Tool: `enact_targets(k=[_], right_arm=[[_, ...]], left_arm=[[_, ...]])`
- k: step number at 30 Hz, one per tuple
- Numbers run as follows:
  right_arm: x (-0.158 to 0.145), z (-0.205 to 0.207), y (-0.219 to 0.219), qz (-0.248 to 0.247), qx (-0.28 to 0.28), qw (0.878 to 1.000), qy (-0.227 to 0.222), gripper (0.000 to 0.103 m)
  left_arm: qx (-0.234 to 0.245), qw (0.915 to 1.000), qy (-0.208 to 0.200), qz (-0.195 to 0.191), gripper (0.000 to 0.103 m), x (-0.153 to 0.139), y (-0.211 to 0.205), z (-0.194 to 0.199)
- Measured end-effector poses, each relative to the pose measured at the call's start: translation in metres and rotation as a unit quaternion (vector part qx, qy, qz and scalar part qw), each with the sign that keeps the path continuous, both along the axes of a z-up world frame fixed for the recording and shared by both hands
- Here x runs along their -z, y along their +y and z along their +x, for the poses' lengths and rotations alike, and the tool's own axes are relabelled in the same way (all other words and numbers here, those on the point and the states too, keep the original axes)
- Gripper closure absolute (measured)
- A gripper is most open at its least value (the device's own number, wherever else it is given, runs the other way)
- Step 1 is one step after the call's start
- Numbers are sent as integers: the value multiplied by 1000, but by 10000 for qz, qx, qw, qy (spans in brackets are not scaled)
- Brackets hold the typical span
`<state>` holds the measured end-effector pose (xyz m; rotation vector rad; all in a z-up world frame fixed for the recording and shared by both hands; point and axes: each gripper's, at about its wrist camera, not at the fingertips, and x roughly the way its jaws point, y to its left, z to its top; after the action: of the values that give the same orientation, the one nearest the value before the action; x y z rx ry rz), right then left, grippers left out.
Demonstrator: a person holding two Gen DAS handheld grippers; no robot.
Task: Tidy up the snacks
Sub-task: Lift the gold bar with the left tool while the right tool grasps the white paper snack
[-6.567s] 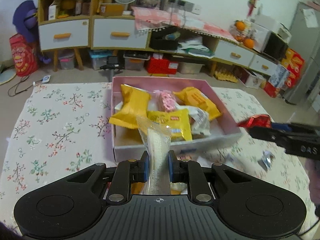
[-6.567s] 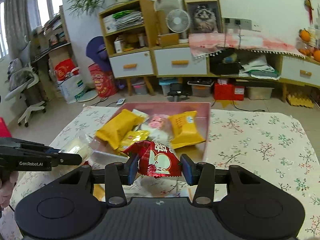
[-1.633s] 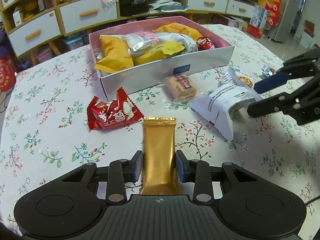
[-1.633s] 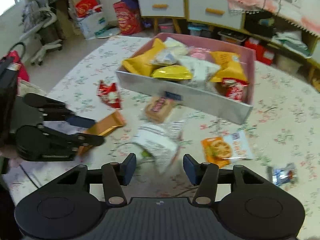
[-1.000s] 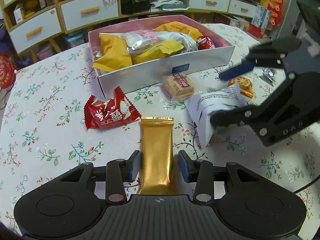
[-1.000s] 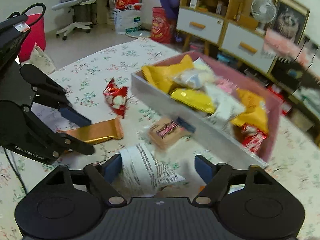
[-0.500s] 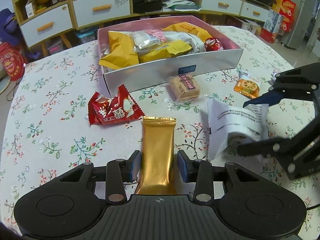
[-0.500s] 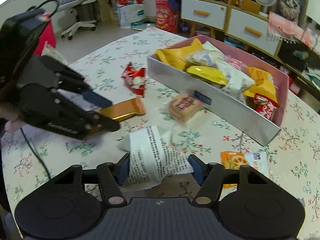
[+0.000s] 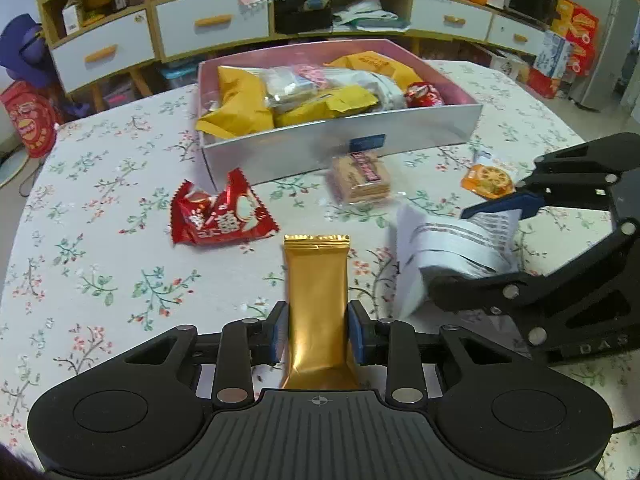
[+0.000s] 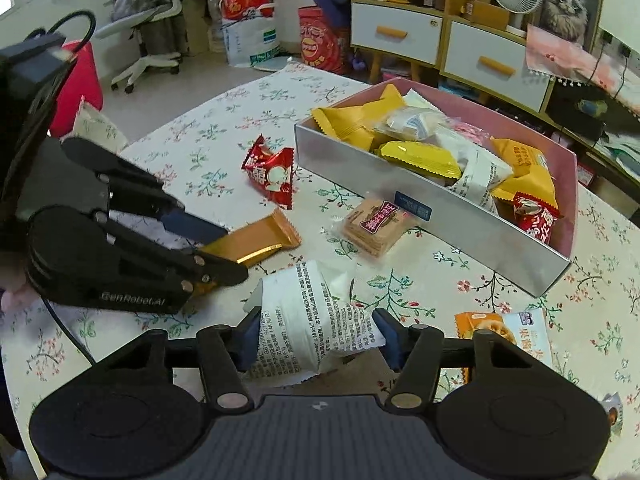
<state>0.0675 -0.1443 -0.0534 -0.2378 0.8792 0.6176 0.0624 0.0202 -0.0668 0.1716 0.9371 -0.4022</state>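
A gold packet (image 9: pixel 316 280) lies on the flowered tablecloth between the fingers of my left gripper (image 9: pixel 316 332). Its jaws are closing and the blue pads press the packet's sides. A white printed packet (image 10: pixel 320 316) sits crumpled between the fingers of my right gripper (image 10: pixel 318 334), which is also closing, pads against it. In the left wrist view the right gripper (image 9: pixel 452 246) holds the white packet (image 9: pixel 448 244) at the right. From the right wrist view, the left gripper (image 10: pixel 232 254) grips the gold packet (image 10: pixel 260 240). Behind stands the pink box (image 9: pixel 340 148) with a silver front wall (image 10: pixel 440 216), full of snacks.
Loose on the cloth lie a red packet (image 9: pixel 222 216) (image 10: pixel 270 172), a biscuit pack (image 9: pixel 362 178) (image 10: pixel 376 222) by the box's front, and an orange packet (image 9: pixel 486 180) (image 10: pixel 500 328). Cabinets stand beyond the table. A hand shows at the left edge.
Both grippers' jaws have narrowed onto their packets. The right gripper has settled over the white packet, which is now bunched up between its pads. The left gripper has stayed in place.
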Motion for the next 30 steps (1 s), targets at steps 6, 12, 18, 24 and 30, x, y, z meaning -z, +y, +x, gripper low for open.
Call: enact_targets(k=[6, 12, 18, 24, 30], right_arm=[[-7, -2, -4, 78, 47, 9999, -86, 78], [-19, 1, -16, 214, 279, 9991, -234, 79], [-34, 7, -31, 468, 634, 9961, -391, 79], [-50, 17, -53, 721, 1139, 9890, -605, 79], [-59, 37, -81, 1197, 1970, 9703, -731, 79]], left_arm=[[-45, 9998, 87, -149, 75, -4, 6, 2], [-166, 9993, 73, -330, 75, -13, 13, 4], [-187, 9985, -16, -508, 75, -27, 8, 7], [-316, 9973, -138, -645, 75, -38, 6, 15], [-431, 9961, -216, -735, 75, -46, 0, 24]])
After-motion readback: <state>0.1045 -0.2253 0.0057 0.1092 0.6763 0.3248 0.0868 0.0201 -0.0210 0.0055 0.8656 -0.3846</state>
